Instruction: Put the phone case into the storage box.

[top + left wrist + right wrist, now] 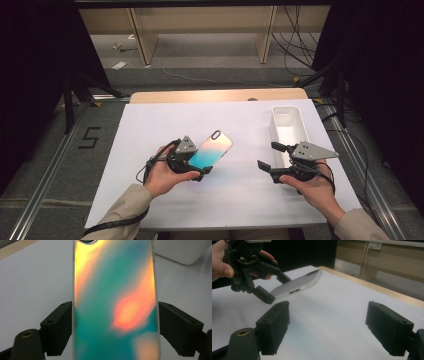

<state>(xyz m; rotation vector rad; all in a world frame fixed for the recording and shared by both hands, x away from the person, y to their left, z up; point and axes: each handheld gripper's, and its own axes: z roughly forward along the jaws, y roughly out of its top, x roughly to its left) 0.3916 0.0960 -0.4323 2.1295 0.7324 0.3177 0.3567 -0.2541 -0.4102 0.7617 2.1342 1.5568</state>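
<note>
White table cover [165, 125] carries a white rectangular bin [289, 125] at right; iridescent phone case [212, 149] is held clear of the surface, tilted, clamped across its long edges by the left gripper [192, 165]; right gripper [272, 160] hangs beside the bin, jaws apart, empty; case likely light, thin, glossy and slippery: grip both side edges squarely
</note>
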